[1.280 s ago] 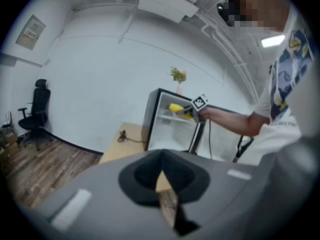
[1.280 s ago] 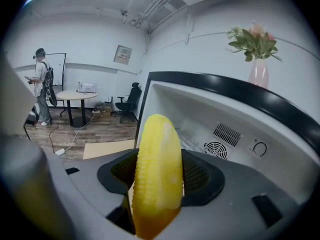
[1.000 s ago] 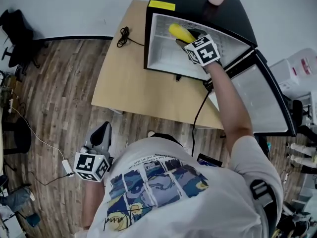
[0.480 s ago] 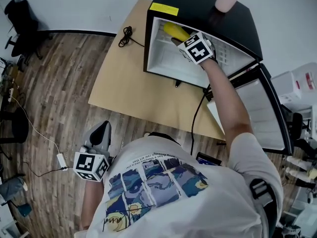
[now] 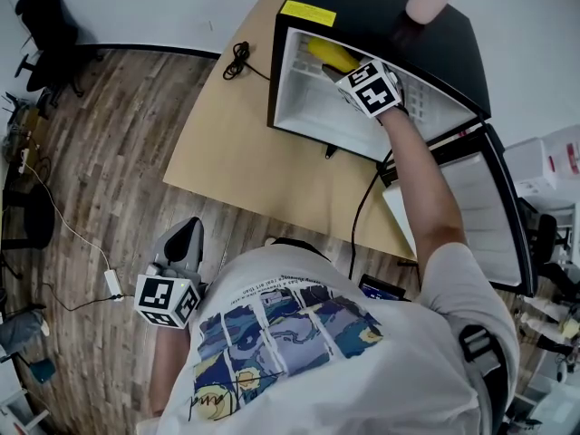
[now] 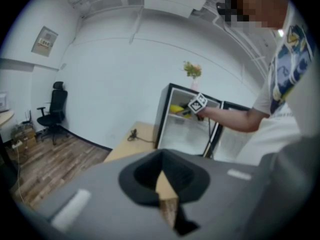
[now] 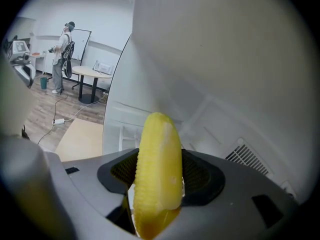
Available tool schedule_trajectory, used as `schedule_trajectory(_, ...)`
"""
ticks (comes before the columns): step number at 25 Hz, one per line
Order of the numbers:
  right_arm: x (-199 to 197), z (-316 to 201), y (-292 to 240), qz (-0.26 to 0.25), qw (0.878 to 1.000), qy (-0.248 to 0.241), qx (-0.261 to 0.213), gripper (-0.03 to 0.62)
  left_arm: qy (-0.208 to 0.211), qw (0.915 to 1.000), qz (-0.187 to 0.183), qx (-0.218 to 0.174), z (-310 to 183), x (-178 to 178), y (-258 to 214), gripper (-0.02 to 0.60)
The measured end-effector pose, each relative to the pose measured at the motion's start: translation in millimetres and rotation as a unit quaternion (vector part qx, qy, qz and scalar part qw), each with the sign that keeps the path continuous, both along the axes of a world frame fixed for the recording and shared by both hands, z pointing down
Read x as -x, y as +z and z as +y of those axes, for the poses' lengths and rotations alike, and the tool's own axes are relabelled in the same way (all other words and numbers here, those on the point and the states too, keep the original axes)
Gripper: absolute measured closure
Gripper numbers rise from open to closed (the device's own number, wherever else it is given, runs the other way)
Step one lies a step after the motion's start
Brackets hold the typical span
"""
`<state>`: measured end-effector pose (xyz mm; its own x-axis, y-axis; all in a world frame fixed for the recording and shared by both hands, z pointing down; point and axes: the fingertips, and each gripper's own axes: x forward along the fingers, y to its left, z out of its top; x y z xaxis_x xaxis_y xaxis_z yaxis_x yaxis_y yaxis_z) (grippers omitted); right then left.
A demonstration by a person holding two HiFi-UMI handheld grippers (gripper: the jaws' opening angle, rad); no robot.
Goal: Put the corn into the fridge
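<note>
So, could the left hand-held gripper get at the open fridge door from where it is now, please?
Probably not. The left hand-held gripper hangs low over the floor at the person's left side, while the fridge door stands open far to the right, across the person's body.

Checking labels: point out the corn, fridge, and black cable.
corn (image 7: 157, 154): right gripper view, kernel side at mid-length.
fridge (image 5: 381, 7): head view, black top panel.
black cable (image 5: 238, 59): head view, coiled end.

No words or numbers can be read. The fridge (image 5: 381, 0) has a yellow sticker (image 5: 307, 13) on its top front edge, but its print is too small. The scribble (image 5: 214, 403) on the person's shirt (image 5: 362, 374) is unclear too.
</note>
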<state>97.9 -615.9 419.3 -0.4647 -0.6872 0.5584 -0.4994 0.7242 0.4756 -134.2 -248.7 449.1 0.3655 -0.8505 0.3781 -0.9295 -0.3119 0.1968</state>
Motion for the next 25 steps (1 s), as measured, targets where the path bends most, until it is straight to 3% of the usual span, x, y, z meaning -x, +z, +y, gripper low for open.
schedule_trajectory(18,-4,-2,-2,-0.041,0.999,0.008,0.008,0.345,0.007,1.0,0.002,0.002,-3,1,-1,0.572)
schedule_trajectory(25,-10,4,-9,-0.032,0.999,0.025,-0.023,0.342,0.017,0.9999,0.005,0.001,2,7,-1,0.572)
